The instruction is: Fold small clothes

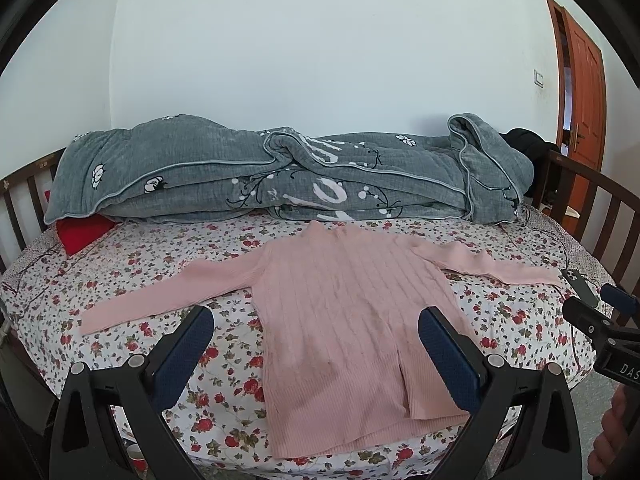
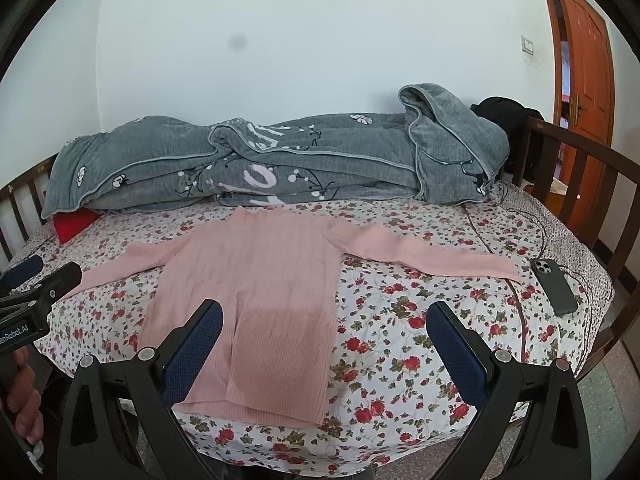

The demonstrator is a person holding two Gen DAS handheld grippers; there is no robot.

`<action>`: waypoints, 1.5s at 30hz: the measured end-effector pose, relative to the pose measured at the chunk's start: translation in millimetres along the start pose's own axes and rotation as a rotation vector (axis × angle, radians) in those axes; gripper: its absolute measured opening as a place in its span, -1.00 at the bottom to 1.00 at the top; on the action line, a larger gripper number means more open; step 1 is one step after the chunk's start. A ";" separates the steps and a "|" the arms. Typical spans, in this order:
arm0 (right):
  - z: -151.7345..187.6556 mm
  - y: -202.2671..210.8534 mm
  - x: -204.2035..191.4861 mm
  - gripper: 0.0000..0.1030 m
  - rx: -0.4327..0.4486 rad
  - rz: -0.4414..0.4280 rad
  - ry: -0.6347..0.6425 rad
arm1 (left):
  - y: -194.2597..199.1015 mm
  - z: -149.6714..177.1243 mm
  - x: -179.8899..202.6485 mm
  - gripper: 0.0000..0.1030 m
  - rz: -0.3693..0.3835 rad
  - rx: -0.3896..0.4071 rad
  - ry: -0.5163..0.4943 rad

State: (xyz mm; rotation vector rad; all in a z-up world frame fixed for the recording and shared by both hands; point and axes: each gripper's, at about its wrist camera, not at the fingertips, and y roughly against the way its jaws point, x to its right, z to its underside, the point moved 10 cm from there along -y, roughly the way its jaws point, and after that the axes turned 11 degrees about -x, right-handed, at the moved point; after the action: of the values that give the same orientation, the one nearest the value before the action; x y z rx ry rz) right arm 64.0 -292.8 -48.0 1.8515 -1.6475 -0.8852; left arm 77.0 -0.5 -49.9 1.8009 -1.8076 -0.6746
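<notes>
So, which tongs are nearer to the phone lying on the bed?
Right. The right tongs hover open over the floral sheet with the phone just off to their right, while the left tongs hover open over the pink sweater, farther from it.

You face a plain white wall point(image 1: 300, 48) behind a bed point(image 2: 420, 320) with a floral sheet and dark wooden rails point(image 2: 592, 184). A grey quilt point(image 1: 260, 172) lies bunched along the far side. To your right an orange-brown door point(image 2: 588, 64) stands ajar, with a switch point(image 2: 528, 45) beside it.
</notes>
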 end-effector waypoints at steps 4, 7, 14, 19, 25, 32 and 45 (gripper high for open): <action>-1.0 2.2 -1.5 0.95 0.006 -0.005 -0.001 | -0.4 -1.4 -0.9 1.00 0.001 -0.001 0.000; -1.9 3.5 -2.1 0.94 0.009 -0.004 -0.001 | 0.2 -1.0 -0.3 1.00 0.003 -0.002 -0.001; -1.3 4.6 -1.6 0.94 0.012 -0.011 -0.007 | 0.6 -0.7 0.5 1.00 0.004 -0.002 -0.002; -1.2 5.2 -2.5 0.95 0.013 -0.013 -0.007 | 2.0 -0.9 3.0 1.00 0.006 -0.002 -0.006; -1.4 6.5 -6.4 0.94 0.014 -0.016 -0.006 | 2.0 -1.1 3.2 1.00 0.005 -0.003 -0.005; -1.8 8.0 -5.8 0.94 0.017 -0.022 -0.011 | 2.0 -0.8 3.4 1.00 0.007 -0.003 -0.005; -3.0 13.5 -5.2 0.95 0.027 -0.027 -0.017 | 5.2 -2.7 7.3 1.00 0.004 0.005 -0.007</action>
State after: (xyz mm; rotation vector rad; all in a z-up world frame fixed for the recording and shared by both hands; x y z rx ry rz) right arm 57.0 -289.7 -35.4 1.8932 -1.6555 -0.8965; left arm 74.9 -7.9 -44.4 1.7998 -1.8187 -0.6760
